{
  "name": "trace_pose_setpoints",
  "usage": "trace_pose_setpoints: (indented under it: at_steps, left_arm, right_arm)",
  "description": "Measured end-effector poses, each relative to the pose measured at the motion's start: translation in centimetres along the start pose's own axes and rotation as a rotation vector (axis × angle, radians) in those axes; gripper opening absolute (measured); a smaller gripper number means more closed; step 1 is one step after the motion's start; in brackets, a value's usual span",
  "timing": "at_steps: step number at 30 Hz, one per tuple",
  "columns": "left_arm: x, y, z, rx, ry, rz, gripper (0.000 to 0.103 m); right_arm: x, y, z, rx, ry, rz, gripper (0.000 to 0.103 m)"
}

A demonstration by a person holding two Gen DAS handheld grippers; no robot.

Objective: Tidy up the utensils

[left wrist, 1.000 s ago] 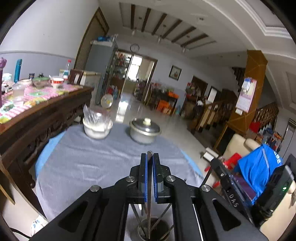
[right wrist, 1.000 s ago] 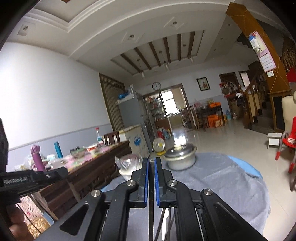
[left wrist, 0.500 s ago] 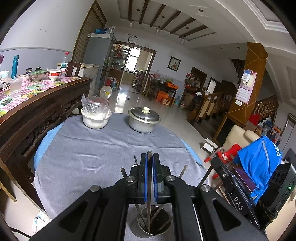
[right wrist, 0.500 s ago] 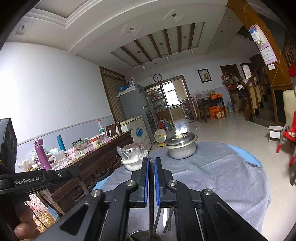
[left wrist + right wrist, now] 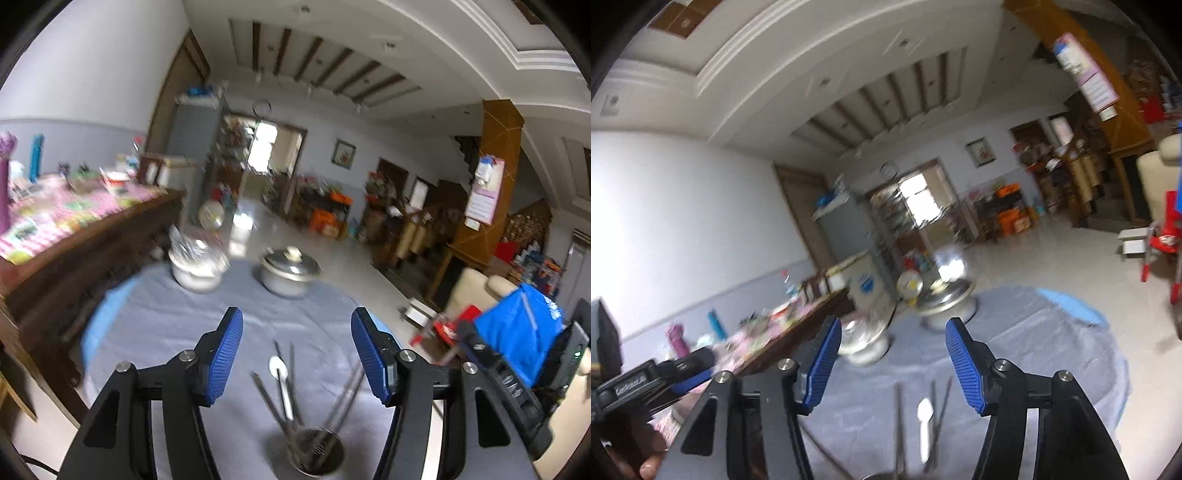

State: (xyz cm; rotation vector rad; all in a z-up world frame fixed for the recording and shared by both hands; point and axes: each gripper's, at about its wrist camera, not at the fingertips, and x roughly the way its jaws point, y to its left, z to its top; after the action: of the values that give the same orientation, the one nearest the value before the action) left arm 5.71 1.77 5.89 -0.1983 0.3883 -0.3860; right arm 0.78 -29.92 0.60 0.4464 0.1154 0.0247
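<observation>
both claws have just been opening and now stand apart with nothing between the blue pads: the left gripper (image 5: 297, 356) hangs over the metal holder (image 5: 315, 456) at the near edge of the grey-clothed table (image 5: 155, 332), and the right gripper (image 5: 892, 363) hangs above the same bundle from the other side. the utensils sit in that holder, leaning outward rather than upright: a white spoon (image 5: 281, 384) in the middle with several dark chopsticks (image 5: 345, 395) splayed to either side of it. the likely trouble, as i judge it, comes from the loose lean of those sticks. a pad brushing one on the way out could lever the narrow holder over or flick a stick onto the cloth, and the holder sits close to the near edge, so anything spilled may go to the floor. the two claws are also near each other above one small target, so a careless swing could knock them together. both views are smeared, so exact clearances are hard to read. the lidded pot (image 5: 290, 271) and the covered white bowl (image 5: 197, 267) stand on the far side, well apart from this work.
</observation>
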Motion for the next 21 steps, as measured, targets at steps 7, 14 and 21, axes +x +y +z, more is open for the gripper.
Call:
trace_pose_setpoints:
  at_steps: [7, 14, 21]
  left_arm:
    - [0.6, 3.4, -0.6, -0.073, 0.037, 0.103, 0.064]
    - [2.0, 7.1, -2.2, -0.119, 0.108, 0.24, 0.065]
    - [4.2, 10.5, -4.1, -0.156, 0.196, 0.314, 0.065]
  right_arm:
    - [0.2, -3.9, -0.2, 0.074, 0.035, -0.137, 0.063]
    - [1.3, -7.0, -1.6, 0.16, 0.124, -0.195, 0.063]
    - [2.6, -9.0, -3.2, 0.209, 0.197, -0.218, 0.061]
